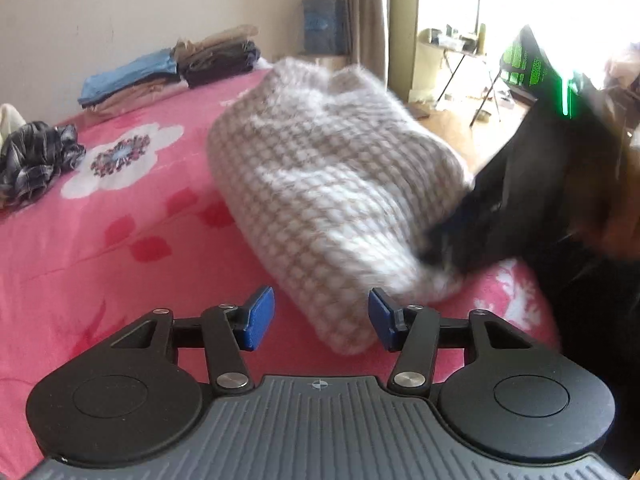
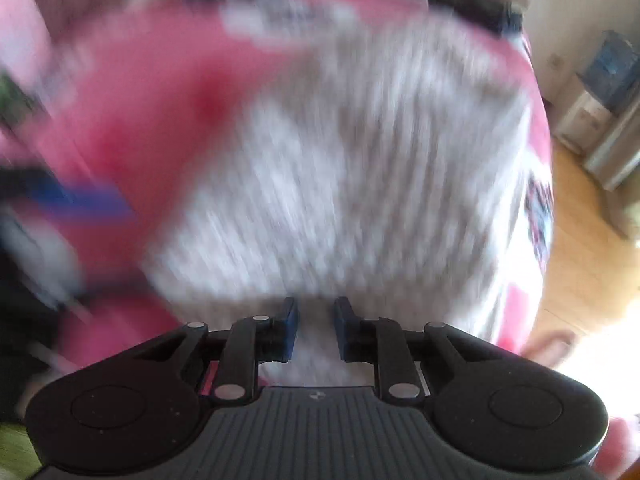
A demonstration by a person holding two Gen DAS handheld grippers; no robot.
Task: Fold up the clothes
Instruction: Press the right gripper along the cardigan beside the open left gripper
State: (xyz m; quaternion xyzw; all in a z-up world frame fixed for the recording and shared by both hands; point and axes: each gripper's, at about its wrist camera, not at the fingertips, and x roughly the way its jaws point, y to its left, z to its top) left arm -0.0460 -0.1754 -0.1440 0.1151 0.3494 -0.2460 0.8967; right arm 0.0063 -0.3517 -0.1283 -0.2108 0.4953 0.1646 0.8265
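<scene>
Right gripper pinching the folded sweater's edge, left gripper empty and backed off.

We have the fuzzy beige-and-white checked knit sweater [image 1: 324,184] bundled into a thick fold on the pink floral bedsheet [image 1: 100,248], near the bed's right edge. Our right gripper [image 2: 316,330] sits narrow with knit between its blue pads [image 2: 290,328], probably gripping the edge to drag or carry the bundle; that view is too blurred to confirm a firm hold. Our left gripper [image 1: 322,318] stands about half open, nothing clamped, the sweater's near corner just beyond its tips, likely ready to support. The stack of folded blue, tan and dark clothes [image 1: 172,68] at the far wall looks like the destination. The crumpled dark plaid garment [image 1: 36,156] still needs folding.
</scene>
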